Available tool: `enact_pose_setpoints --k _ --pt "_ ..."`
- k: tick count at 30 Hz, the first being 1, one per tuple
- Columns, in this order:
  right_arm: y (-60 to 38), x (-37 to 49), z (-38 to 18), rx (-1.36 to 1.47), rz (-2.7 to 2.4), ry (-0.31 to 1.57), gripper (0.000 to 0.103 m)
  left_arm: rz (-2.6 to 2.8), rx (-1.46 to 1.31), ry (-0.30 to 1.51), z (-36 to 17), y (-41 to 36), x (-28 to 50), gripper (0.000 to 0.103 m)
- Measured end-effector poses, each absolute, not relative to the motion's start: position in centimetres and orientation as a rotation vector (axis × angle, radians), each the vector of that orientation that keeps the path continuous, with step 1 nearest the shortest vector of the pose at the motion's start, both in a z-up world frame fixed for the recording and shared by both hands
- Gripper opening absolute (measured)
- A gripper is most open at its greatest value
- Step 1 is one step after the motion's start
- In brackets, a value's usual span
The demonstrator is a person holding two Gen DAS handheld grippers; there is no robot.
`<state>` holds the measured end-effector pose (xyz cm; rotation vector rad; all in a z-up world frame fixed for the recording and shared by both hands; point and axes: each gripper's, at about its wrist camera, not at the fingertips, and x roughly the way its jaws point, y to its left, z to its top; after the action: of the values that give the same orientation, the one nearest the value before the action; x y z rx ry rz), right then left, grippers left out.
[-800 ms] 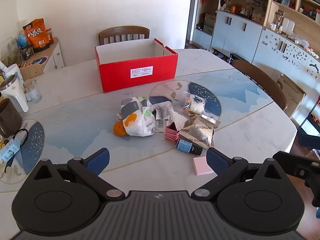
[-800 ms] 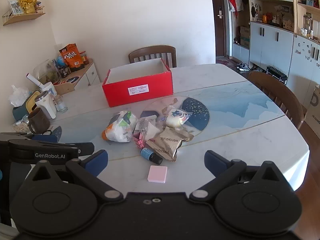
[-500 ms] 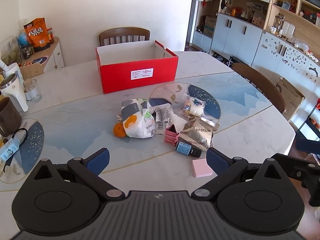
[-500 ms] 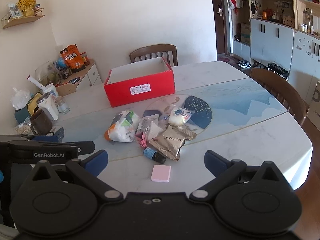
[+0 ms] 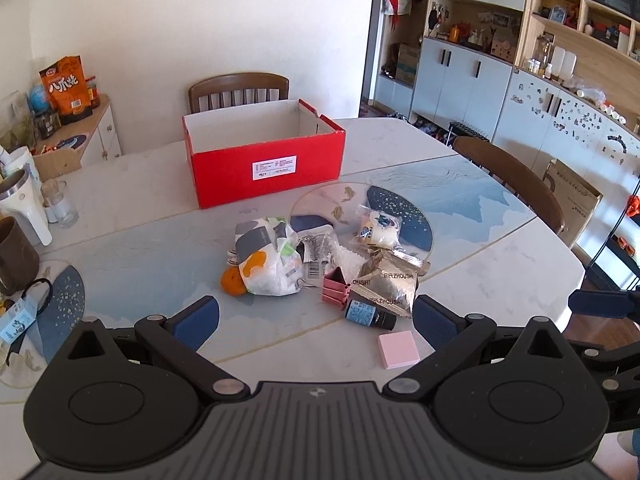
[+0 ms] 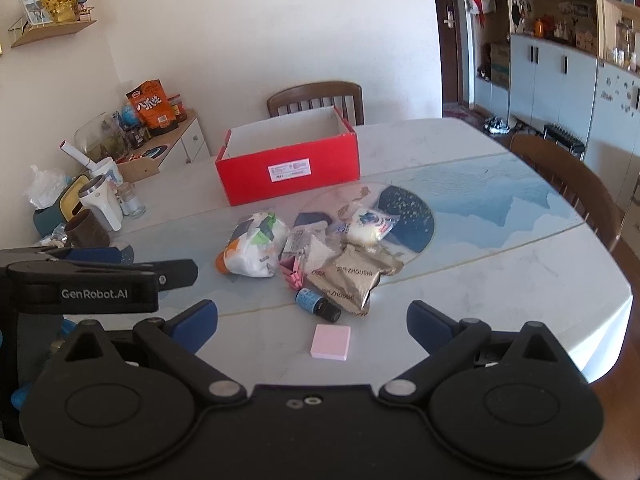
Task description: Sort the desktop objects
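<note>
A pile of small objects lies mid-table: a white patterned bag [image 5: 268, 260] with an orange [image 5: 233, 282] beside it, pink binder clips [image 5: 335, 290], a small blue-labelled bottle [image 5: 368, 315], a gold foil packet [image 5: 390, 282], a clear snack packet [image 5: 378, 227] and a pink pad [image 5: 398, 349]. An open, empty-looking red box [image 5: 266, 168] stands behind them. My left gripper [image 5: 316, 320] is open and empty, above the near table edge. My right gripper [image 6: 312, 320] is open and empty, just short of the pink pad [image 6: 330, 341]; the left gripper's body [image 6: 92, 284] shows at its left.
A white jug [image 5: 24, 204], a glass [image 5: 62, 208] and a brown mug [image 5: 16, 256] stand at the table's left side. Wooden chairs stand behind the box [image 5: 238, 90] and at the right [image 5: 516, 180]. A side cabinet [image 5: 80, 136] with snack bags is at the far left.
Both grippers have drifted slightly forward and up, so the pile sits a little lower and nearer in both views. Nothing on the table has moved.
</note>
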<state>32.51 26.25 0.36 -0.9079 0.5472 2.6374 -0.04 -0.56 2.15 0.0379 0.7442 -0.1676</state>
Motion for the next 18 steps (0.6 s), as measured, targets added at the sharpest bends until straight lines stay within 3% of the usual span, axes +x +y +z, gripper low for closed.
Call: enact_pose_setpoints --k 18 --pt "32.5 28.2 -0.2 -0.954 2.712 0.434 0.095 -0.192 0.069 0.731 1.7 -5.6 5.2 0.103"
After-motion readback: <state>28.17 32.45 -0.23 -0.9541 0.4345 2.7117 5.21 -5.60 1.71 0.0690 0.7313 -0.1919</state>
